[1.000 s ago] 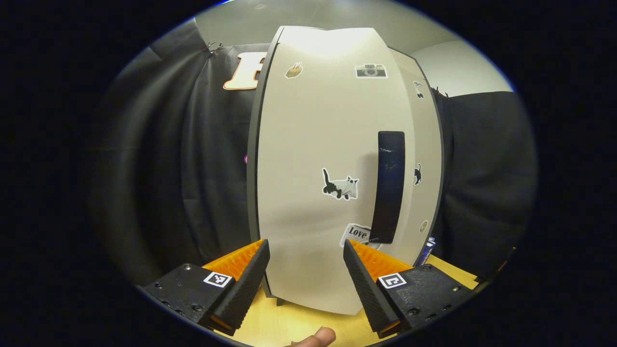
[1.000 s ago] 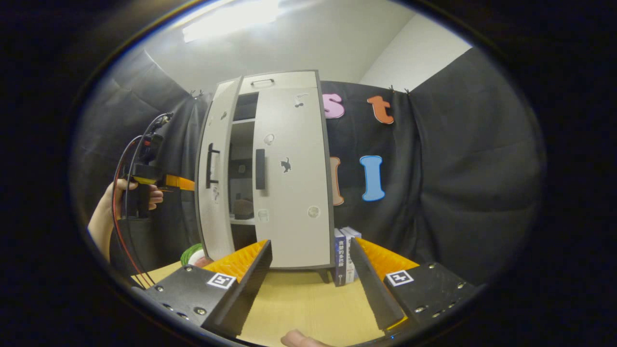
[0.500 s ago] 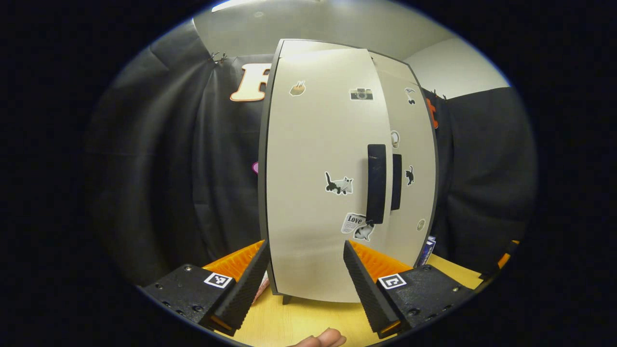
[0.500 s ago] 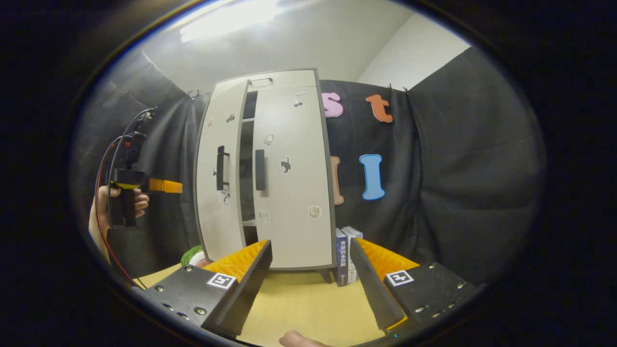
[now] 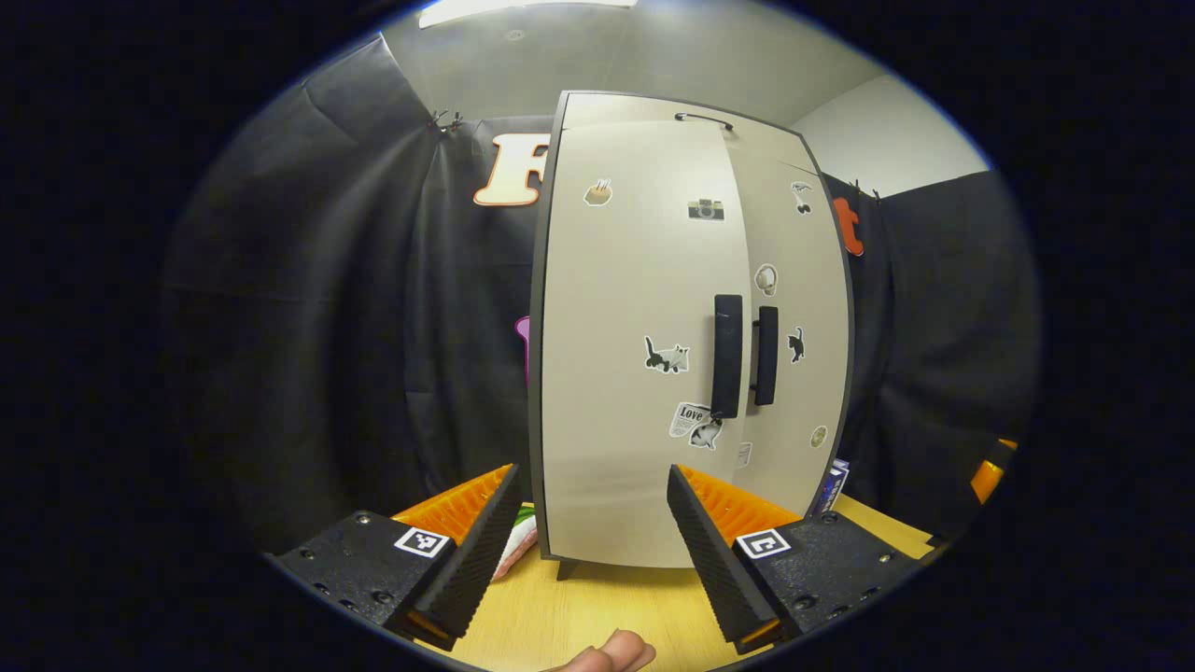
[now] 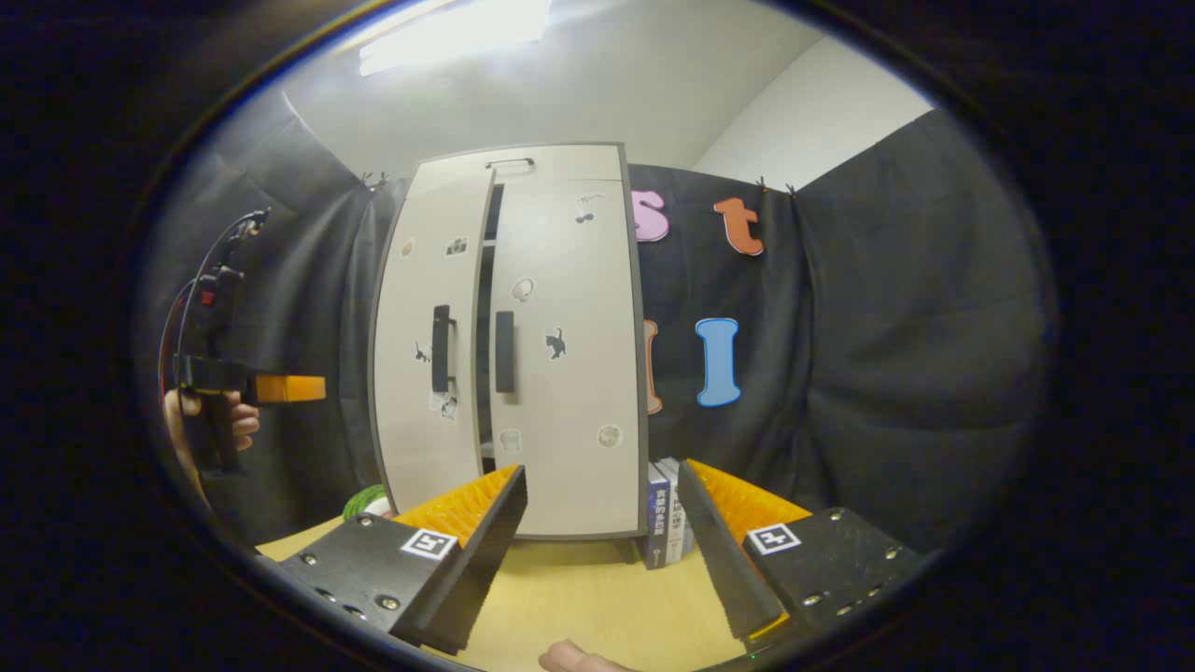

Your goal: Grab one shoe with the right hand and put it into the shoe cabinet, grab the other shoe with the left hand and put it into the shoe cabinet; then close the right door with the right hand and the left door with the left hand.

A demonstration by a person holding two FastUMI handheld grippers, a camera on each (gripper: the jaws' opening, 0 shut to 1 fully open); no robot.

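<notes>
You are holding the left claw (image 5: 590, 523) with its fingers spread wide and nothing between them, pointing at the shoe cabinet (image 5: 691, 327) that is standing on the wooden tabletop (image 5: 597, 607). In the left gripper view the left door (image 5: 635, 373) is sitting almost flush, its dark handle (image 5: 727, 355) just beside the handle of the right door (image 5: 794, 308). In the right gripper view a narrow dark gap is showing between the two doors, so the left door (image 6: 425, 345) is standing slightly ajar while the right door (image 6: 565, 345) is lying shut. The shoes are hidden behind the doors; I cannot tell where they are sitting.

You are keeping the right claw (image 6: 602, 523) open and empty too, well back from the cabinet above the tabletop. Your hand (image 6: 210, 420) is gripping the left device off to the cabinet's left, apart from the door. Some books (image 6: 667, 509) are standing just beside the cabinet's right foot, and a green object (image 6: 364, 502) is lying near its left corner.
</notes>
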